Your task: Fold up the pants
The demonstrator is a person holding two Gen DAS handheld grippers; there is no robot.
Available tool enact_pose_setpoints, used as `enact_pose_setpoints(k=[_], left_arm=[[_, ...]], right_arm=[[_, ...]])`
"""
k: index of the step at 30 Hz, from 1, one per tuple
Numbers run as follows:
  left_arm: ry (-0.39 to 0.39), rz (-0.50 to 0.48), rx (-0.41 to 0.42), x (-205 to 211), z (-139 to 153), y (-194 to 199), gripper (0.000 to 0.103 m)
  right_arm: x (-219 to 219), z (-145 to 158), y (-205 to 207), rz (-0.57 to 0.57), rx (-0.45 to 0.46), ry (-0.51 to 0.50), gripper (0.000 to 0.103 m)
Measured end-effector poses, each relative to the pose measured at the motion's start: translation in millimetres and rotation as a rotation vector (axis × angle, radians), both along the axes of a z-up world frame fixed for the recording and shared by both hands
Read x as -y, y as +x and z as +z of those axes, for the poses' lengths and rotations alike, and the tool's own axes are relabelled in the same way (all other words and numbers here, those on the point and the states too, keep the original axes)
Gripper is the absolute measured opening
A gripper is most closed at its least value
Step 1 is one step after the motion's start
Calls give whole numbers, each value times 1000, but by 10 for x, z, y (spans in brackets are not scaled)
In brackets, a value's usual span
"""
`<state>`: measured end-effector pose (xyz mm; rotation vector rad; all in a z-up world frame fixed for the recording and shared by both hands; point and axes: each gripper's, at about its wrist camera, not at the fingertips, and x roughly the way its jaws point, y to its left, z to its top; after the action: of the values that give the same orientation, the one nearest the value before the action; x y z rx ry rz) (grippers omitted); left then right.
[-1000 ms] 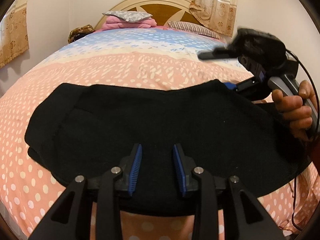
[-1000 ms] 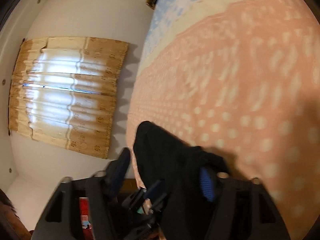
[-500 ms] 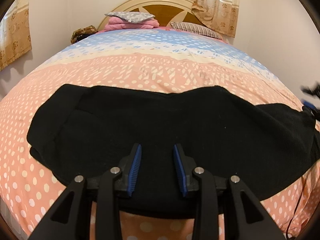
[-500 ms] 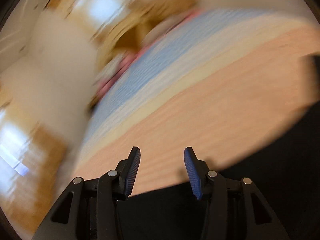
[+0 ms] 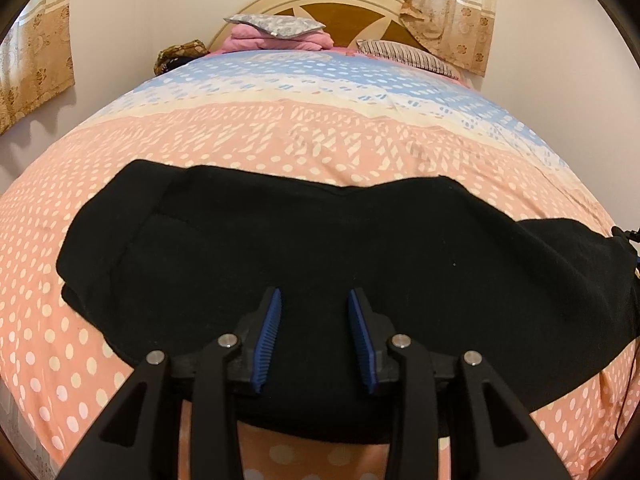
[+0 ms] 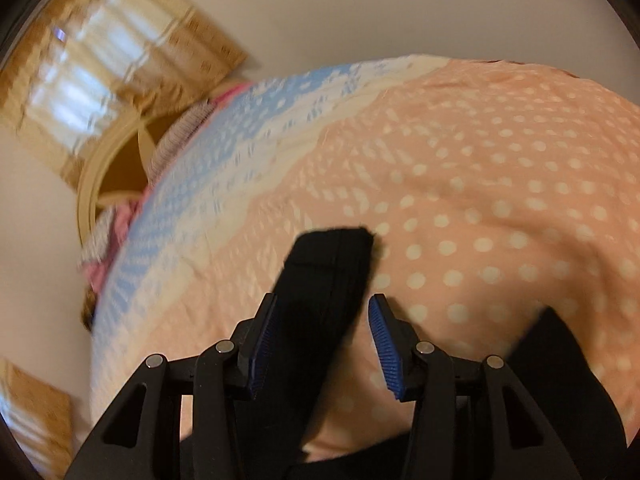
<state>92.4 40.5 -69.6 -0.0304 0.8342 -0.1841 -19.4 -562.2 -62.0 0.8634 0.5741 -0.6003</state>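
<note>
In the left wrist view the black pants (image 5: 328, 252) lie spread across the lower half of the frame on the bed (image 5: 320, 140), whose cover is peach with white dots near the camera and turns cream and then blue toward the top of the frame. The cloth forms a wide dark band from the left third of the picture to the right edge, with a layered fold at its left end. The left gripper (image 5: 315, 334) sits at the bottom centre over the near edge of the pants, its blue-padded jaws apart with nothing between them. At the top of the frame a cream and brown headboard (image 5: 344, 8) stands against the wall, with a pink folded pile (image 5: 276, 42) topped by a grey patterned pillow (image 5: 276, 24) before it, a striped pillow (image 5: 404, 56) to the right, and patterned curtains (image 5: 440, 4) at the upper right. The right wrist view is tilted and somewhat blurred. The right gripper (image 6: 322, 338) is at the bottom centre, its jaws apart, and a narrow end of the pants (image 6: 328, 272) runs up between them toward the middle of the frame, against the left pad and clear of the right one. More black cloth fills the lower right corner.
</note>
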Motion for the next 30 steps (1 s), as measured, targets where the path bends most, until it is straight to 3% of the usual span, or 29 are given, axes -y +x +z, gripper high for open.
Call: enact_pose_setpoints(k=[3, 4, 5, 8, 14, 18, 23, 25, 30], left_arm=[[5, 8, -1, 16, -6, 12, 39], [8, 9, -1, 20, -9, 15, 39], [10, 9, 0, 23, -10, 18, 39], [8, 9, -3, 23, -14, 34, 39], [-11, 1, -16, -8, -10, 65, 40], [-20, -25, -32, -39, 2, 113, 42], [-30, -78, -63, -41, 26, 197, 53], [-20, -101, -74, -1, 42, 215, 59], [0, -102, -79, 50, 99, 187, 61]], right_arm=[[24, 3, 34, 20, 30, -27, 44], [11, 5, 78, 34, 30, -24, 16], [-2, -7, 120, 55, 12, -9, 8], [9, -4, 67, 67, 34, 0, 8], [-242, 542, -586, 61, 156, -110, 8], [-185, 453, -1195, -9, 193, -22, 8], [-54, -100, -1569, -60, 114, 106, 8], [-54, -323, -1503, -43, 7, 109, 8], [-73, -220, -1516, -50, -76, 106, 10]])
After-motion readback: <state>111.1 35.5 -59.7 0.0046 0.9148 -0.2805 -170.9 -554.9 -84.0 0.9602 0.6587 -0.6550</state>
